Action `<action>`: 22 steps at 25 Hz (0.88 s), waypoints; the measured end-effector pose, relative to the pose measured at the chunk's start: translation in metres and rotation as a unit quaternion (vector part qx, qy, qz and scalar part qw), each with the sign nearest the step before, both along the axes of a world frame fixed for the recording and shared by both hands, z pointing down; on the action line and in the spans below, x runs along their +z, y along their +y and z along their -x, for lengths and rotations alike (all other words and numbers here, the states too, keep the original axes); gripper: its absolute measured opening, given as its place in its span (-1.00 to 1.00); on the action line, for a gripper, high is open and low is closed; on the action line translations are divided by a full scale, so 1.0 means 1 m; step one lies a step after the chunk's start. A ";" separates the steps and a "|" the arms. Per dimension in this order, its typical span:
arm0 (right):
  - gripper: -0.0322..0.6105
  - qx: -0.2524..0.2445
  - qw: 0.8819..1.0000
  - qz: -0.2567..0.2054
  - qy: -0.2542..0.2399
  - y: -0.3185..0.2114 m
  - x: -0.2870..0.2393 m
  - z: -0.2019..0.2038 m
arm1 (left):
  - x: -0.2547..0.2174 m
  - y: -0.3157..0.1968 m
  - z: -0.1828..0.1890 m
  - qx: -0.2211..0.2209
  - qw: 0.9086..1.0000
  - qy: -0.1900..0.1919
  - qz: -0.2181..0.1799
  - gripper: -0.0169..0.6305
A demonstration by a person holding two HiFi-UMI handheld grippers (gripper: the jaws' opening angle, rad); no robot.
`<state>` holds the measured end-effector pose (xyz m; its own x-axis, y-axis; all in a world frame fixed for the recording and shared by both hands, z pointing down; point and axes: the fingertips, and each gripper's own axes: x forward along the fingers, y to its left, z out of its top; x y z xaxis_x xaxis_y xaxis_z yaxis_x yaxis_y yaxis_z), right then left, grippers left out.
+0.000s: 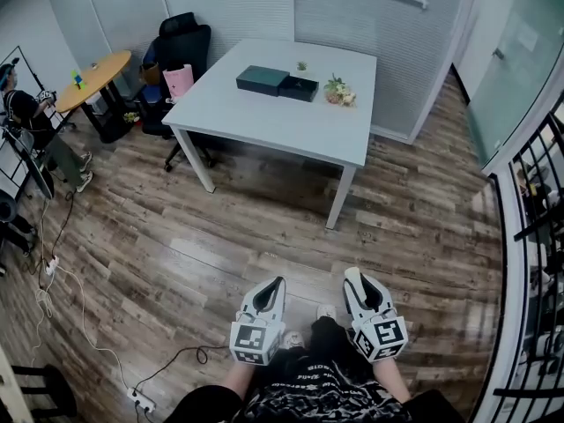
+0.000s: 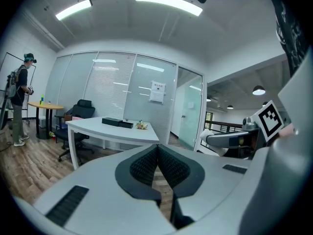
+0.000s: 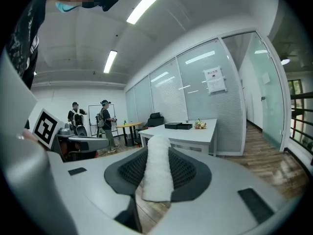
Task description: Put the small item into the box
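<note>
Right tongs (image 3: 157, 141) grip the small white item (image 3: 157, 170), left tongs (image 2: 157, 148) closed and empty; carrying it to the box (image 1: 300, 88) on the far table (image 1: 264, 117) remains.

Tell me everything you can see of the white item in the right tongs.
The white item is a narrow strip with a fuzzy, towel-like surface, rounded at its far end. It lies lengthwise between the ribbed dark pads of the right tongs, which are shut on it; nothing else touches it. It is in the air, short of the white table.
</note>
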<state>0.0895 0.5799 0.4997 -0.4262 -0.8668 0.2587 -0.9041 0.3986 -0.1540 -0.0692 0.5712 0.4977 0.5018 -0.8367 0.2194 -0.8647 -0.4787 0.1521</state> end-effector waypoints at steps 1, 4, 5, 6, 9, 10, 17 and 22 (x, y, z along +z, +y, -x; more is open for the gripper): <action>-0.47 0.001 1.000 0.003 -0.008 -0.002 0.001 0.000 | 0.000 -0.001 0.001 0.001 1.000 0.002 -0.002 -0.89; -0.47 0.002 1.000 0.009 -0.013 -0.014 0.005 -0.003 | 0.002 -0.010 0.002 -0.006 1.000 -0.001 -0.005 -0.89; -0.47 -0.001 1.000 0.009 -0.012 -0.018 0.007 -0.003 | 0.003 -0.014 0.004 -0.013 1.000 -0.001 -0.004 -0.89; -0.47 -0.006 1.000 0.010 -0.011 -0.024 0.008 -0.002 | 0.005 -0.019 0.007 -0.022 1.000 -0.001 -0.003 -0.89; -0.47 -0.021 1.000 0.009 -0.011 -0.049 0.010 -0.001 | 0.006 -0.040 0.013 -0.049 0.999 0.008 0.000 -0.89; -0.47 -0.025 1.000 0.010 -0.011 -0.058 0.011 -0.002 | 0.006 -0.048 0.012 -0.053 0.999 0.009 0.000 -0.89; -0.47 -0.052 0.999 0.011 -0.002 -0.142 0.019 -0.016 | 0.010 -0.112 -0.001 -0.077 0.997 -0.004 0.003 -0.89; -0.47 -0.075 0.997 0.004 0.010 -0.212 0.016 -0.032 | 0.013 -0.174 -0.011 -0.114 0.993 -0.001 0.015 -0.89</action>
